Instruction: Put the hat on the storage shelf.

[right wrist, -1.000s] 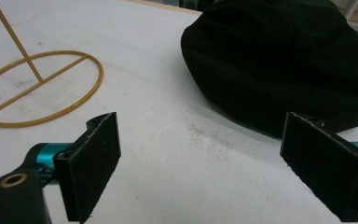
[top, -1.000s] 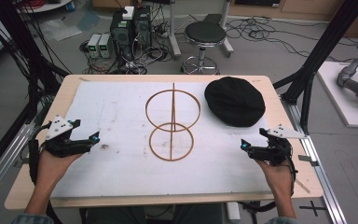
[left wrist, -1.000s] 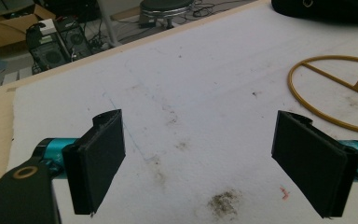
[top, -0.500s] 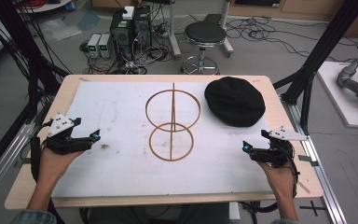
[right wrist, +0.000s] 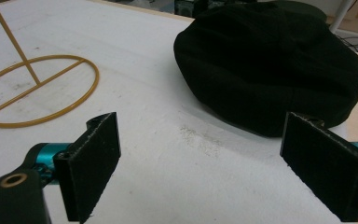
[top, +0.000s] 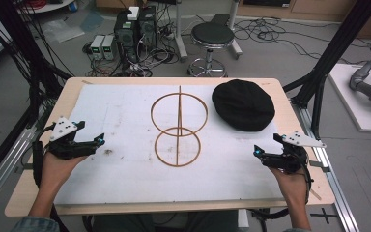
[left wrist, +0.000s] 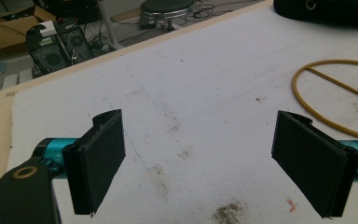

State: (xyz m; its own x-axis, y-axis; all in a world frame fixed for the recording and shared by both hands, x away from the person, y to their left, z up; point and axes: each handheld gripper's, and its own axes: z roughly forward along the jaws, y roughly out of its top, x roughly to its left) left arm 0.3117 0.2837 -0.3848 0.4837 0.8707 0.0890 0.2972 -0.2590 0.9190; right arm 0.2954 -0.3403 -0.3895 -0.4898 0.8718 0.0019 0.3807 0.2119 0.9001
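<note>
High view: black hat (top: 244, 104) upper right on the tabletop (top: 125, 121), beside the gold wire stand (top: 178, 129); left gripper (top: 95, 142) and right gripper (top: 258, 151) low, empty.
Left gripper view: jaws spread, stand at right edge.
Right gripper view: jaws spread; hat upper right, likely soft, light; pinch its near brim.

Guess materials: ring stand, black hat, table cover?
Ring stand: thin metal wire, likely, gold or brass finish with a slight sheen. Black hat: soft matte fabric, felt or wool by its look. Table cover: white, matte, stained; foam or felt sheet, unclear.
</note>
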